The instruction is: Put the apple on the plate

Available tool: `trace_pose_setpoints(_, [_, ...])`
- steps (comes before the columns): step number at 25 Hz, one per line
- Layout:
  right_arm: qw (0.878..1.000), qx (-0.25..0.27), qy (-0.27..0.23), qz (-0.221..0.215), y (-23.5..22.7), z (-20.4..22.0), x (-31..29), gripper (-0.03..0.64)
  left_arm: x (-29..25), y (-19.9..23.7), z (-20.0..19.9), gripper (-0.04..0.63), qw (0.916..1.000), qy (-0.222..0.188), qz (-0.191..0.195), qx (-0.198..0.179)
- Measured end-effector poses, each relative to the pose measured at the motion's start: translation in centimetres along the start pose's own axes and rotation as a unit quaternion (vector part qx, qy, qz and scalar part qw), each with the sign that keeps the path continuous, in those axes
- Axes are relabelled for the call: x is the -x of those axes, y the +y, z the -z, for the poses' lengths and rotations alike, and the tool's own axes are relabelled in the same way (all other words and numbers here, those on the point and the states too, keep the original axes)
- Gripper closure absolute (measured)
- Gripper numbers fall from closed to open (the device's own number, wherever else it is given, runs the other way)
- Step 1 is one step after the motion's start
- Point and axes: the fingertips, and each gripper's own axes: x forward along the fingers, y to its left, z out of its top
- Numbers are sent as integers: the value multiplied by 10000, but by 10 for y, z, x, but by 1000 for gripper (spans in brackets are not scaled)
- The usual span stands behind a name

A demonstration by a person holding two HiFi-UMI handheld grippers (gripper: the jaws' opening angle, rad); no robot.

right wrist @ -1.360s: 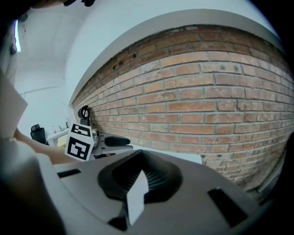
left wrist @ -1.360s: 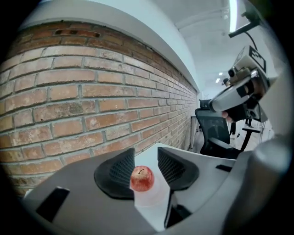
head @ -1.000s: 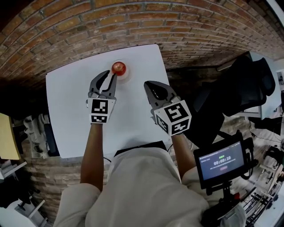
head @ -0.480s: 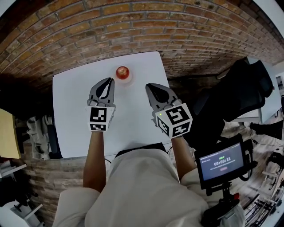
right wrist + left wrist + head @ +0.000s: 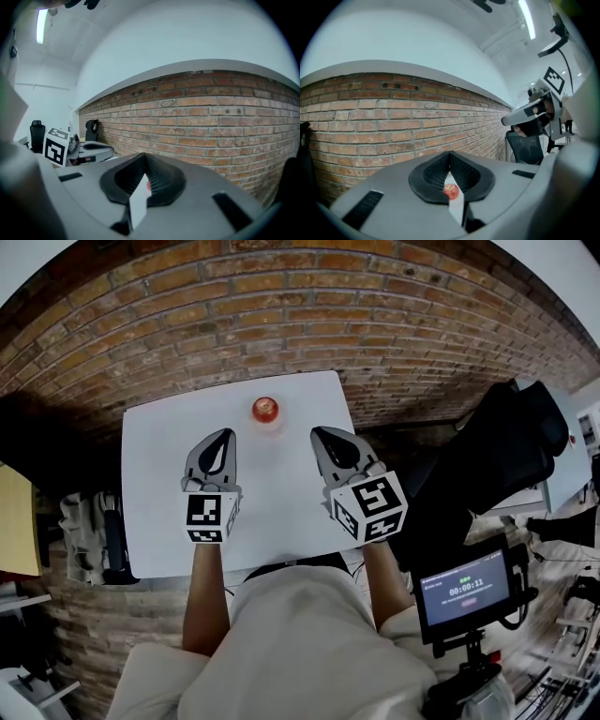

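A red apple (image 5: 265, 409) rests on a small white plate (image 5: 277, 422) near the far edge of the white table (image 5: 159, 493). My left gripper (image 5: 227, 433) hovers over the table, nearer the person than the apple and a little to its left. Its jaws are shut and empty. My right gripper (image 5: 320, 432) hangs to the right of the apple, jaws together, holding nothing. In the left gripper view the apple (image 5: 451, 190) shows far off through the slit below the shut tips (image 5: 450, 154). The right gripper view shows only a red sliver of apple (image 5: 148, 186) past its jaws (image 5: 144, 156).
A brick wall (image 5: 309, 324) runs just behind the table. A black office chair (image 5: 525, 427) stands at the right, and a small screen on a stand (image 5: 466, 587) sits near the person's right side. Shelving (image 5: 89, 531) lies left of the table.
The left gripper, open right beside the apple a second ago, has drawn back toward the person, risen and shut empty. The right gripper has also lifted and pulled back. The apple stays on its plate.
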Motion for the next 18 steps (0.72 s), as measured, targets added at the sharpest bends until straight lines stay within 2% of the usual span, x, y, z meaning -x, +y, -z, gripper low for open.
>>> trace_pose_setpoints(10, [9993,175,-307,135,13,-24,16,614,22,-18,-43,588,9990,-329,172,-255])
trace_pose_setpoints(18, [9981,370,-462,173,19,-40,25,615,39,-22,-67,588,9982,-447,128,-383])
